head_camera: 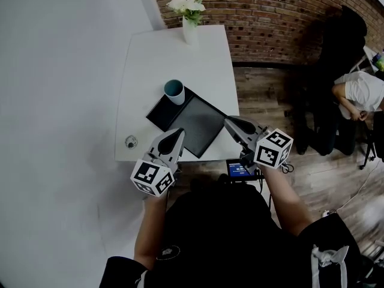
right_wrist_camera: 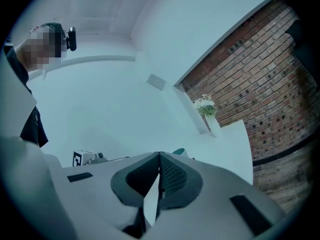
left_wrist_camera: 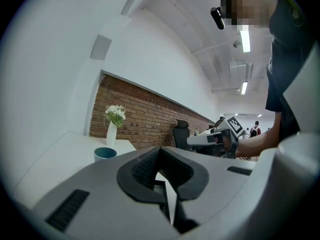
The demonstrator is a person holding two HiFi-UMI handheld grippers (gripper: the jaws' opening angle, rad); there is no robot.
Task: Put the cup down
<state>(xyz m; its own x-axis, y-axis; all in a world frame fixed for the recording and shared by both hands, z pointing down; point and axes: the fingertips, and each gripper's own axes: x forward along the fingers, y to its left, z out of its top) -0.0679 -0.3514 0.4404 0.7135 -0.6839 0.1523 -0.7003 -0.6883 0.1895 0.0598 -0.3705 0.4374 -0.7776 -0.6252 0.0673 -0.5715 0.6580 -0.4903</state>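
A teal cup (head_camera: 174, 91) stands upright on the far corner of a dark mat (head_camera: 195, 125) on the white table (head_camera: 180, 53). Nothing touches it. My left gripper (head_camera: 178, 132) hovers over the mat's near-left edge, shut and empty. My right gripper (head_camera: 228, 121) hangs at the mat's right corner, shut with nothing in it. In the left gripper view the jaws (left_wrist_camera: 159, 149) meet, and the cup (left_wrist_camera: 105, 154) stands ahead to the left. In the right gripper view the jaws (right_wrist_camera: 159, 155) are pressed together, and only the cup's rim (right_wrist_camera: 179, 152) peeks over them.
A white vase with flowers (head_camera: 189, 18) stands at the table's far edge. A small round object (head_camera: 131, 141) lies near the front-left corner. A brick wall (head_camera: 270, 11) runs behind, with a seated person (head_camera: 360, 95) at the right. A small screen (head_camera: 241, 169) sits below the table's front edge.
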